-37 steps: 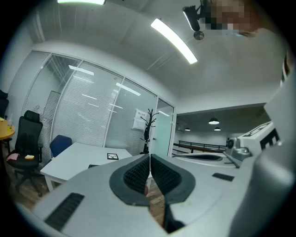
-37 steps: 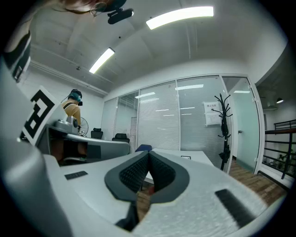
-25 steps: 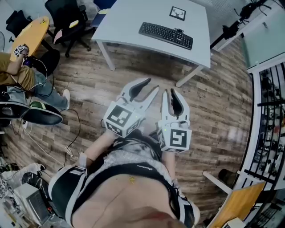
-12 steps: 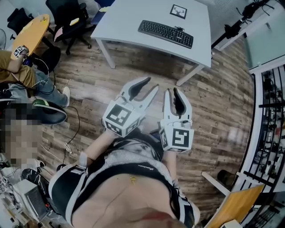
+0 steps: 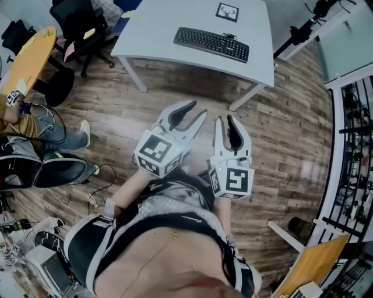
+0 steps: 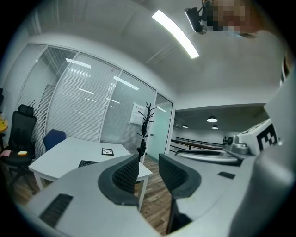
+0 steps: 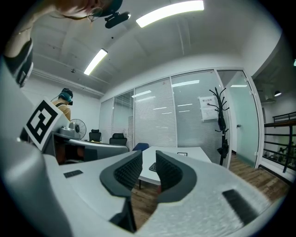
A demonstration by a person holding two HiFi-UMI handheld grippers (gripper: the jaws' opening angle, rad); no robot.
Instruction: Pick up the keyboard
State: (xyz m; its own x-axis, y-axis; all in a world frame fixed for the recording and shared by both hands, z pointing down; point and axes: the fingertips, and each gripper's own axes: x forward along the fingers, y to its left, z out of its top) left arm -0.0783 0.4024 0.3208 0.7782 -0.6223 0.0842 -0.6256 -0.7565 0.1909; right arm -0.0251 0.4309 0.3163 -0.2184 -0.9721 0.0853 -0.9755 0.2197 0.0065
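Note:
The black keyboard (image 5: 211, 44) lies on a white table (image 5: 175, 26) far ahead of me, and it also shows small in the left gripper view as the keyboard (image 6: 88, 163). Both grippers are held level at waist height over the wooden floor, well short of the table. My left gripper (image 5: 197, 110) has its jaws a little apart with nothing between them, as the left gripper (image 6: 148, 169) shows in its own view. My right gripper (image 5: 224, 120) has just been opening its jaws; they stand slightly apart and empty, with the right gripper (image 7: 149, 170) aimed toward the table (image 7: 189, 152).
A square marker sheet (image 5: 227, 11) lies on the table behind the keyboard. Black office chairs (image 5: 81, 23) and a yellow round table (image 5: 23, 58) stand at the left, with a seated person (image 5: 23, 116) and floor cables (image 5: 87, 192). A metal rack (image 5: 355, 145) lines the right side.
The table and keyboard have slid a little left and up in the head view. The seated person at the left has shifted down. The right gripper's jaws have parted slightly.

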